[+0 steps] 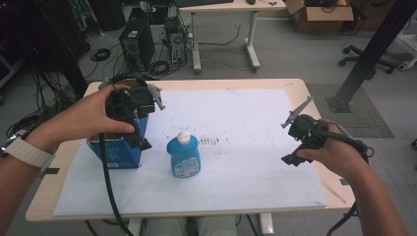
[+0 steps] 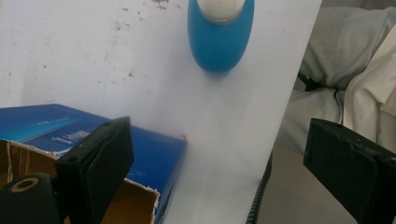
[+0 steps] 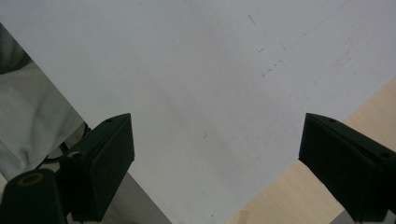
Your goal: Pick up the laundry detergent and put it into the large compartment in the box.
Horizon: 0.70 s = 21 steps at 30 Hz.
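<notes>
Left gripper (image 1: 129, 114) spread wide above open blue box (image 1: 118, 152); right gripper (image 1: 301, 135) spread, empty, well apart from blue bottle (image 1: 184, 156).

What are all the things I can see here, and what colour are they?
bottle: one, blue with a white cap, upright mid-table
box: one, blue, open top, left of the bottle
sheet: one, white, covering the table
table: one, light wood
desk: one, pale, far back
computer tower: one, black, on the floor
left gripper: one, black, open, over the box
right gripper: one, black, open, over the sheet's right side
</notes>
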{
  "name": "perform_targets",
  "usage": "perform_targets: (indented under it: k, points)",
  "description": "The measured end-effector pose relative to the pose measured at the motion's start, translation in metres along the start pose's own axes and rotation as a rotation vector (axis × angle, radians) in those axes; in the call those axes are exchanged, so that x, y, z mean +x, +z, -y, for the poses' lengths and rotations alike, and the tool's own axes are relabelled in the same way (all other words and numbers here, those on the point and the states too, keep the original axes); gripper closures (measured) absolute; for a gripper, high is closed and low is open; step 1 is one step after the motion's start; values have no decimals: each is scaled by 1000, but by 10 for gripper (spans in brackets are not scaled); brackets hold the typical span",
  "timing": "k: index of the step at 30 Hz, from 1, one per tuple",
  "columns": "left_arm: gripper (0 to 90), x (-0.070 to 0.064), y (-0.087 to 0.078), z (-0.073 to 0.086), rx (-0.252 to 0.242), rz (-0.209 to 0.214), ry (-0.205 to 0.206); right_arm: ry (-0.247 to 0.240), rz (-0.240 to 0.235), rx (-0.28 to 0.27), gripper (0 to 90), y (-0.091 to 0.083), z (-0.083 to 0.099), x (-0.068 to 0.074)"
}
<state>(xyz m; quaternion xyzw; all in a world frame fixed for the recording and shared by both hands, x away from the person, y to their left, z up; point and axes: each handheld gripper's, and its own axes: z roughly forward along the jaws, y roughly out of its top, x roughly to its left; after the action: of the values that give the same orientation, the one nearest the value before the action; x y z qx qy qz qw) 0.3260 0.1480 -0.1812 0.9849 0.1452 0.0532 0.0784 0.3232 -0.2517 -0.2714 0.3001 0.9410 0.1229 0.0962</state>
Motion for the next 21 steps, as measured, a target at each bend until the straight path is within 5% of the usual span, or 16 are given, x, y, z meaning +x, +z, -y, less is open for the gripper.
perform_targets:
  k: [21]
  points:
    - [69,-1,-14,-8,-18,-37,-10,0,1,-6,102,-1,4,0]
